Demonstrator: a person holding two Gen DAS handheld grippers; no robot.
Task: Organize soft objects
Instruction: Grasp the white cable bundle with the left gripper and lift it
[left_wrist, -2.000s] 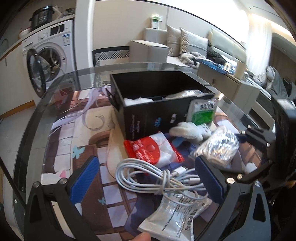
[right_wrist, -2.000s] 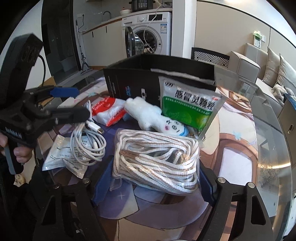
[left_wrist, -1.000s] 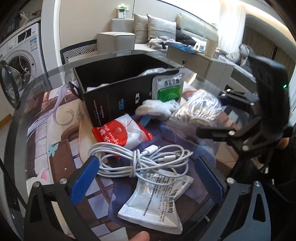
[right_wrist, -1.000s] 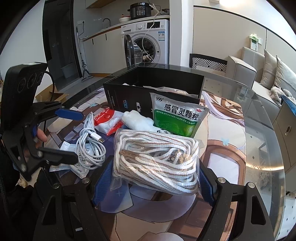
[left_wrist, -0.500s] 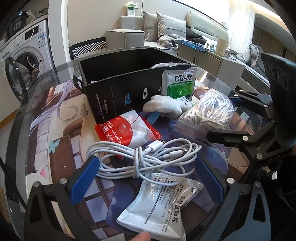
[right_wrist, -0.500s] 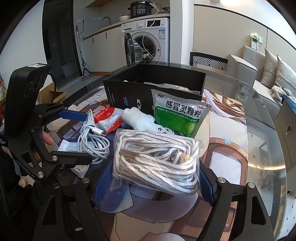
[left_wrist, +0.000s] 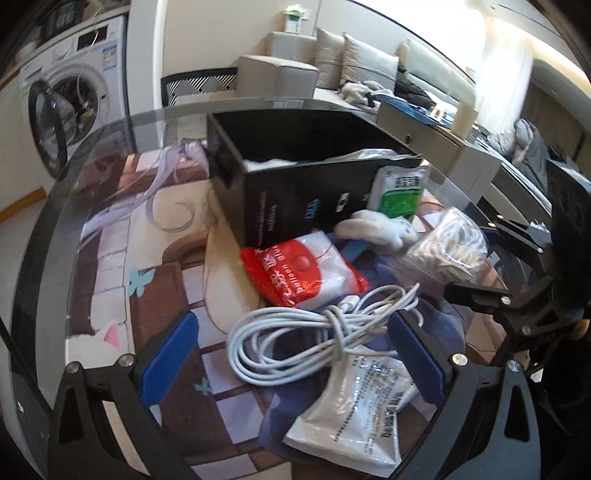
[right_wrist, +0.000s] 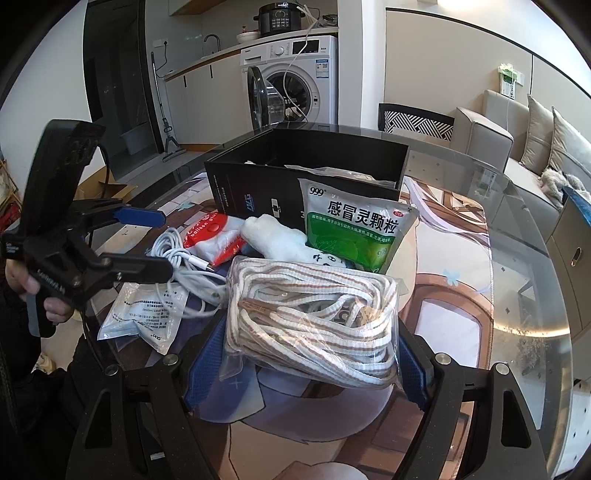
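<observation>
While the right wrist view looks past its own two fingers, we find the right gripper (right_wrist: 310, 354) clamped on a clear bag of striped cord (right_wrist: 314, 314), its blue pads pressed to the bag's two sides. At ten o'clock from that bag lies a white printed sachet (right_wrist: 147, 314), and beyond it a coil of white cable (right_wrist: 177, 258). Further out, at eleven o'clock, sits a red-and-white packet (right_wrist: 214, 236); at twelve, a white plush toy (right_wrist: 280, 240) touches a green-and-white granule pouch (right_wrist: 354, 229) that leans on the black box (right_wrist: 258, 195). This view alone shows a hand (right_wrist: 33, 291) on the left gripper's grip at nine o'clock, and the pouch's printed face sharply.

From the left wrist view, we note the left gripper (left_wrist: 291, 354) with its jaws standing wide apart, pinching nothing; the white cable (left_wrist: 317, 332) lies between its blue pads (left_wrist: 166, 354). The sachet (left_wrist: 354, 410) lies nearest, at five o'clock. The red packet (left_wrist: 306, 273) follows at twelve, just beside the box (left_wrist: 295, 195). This view alone shows white material low in the box's near left corner and the glass table's (left_wrist: 110, 229) bare stretch at ten o'clock. The corded bag (left_wrist: 447, 251) appears at two o'clock, blurred, with the right gripper (left_wrist: 487, 266) around it.
</observation>
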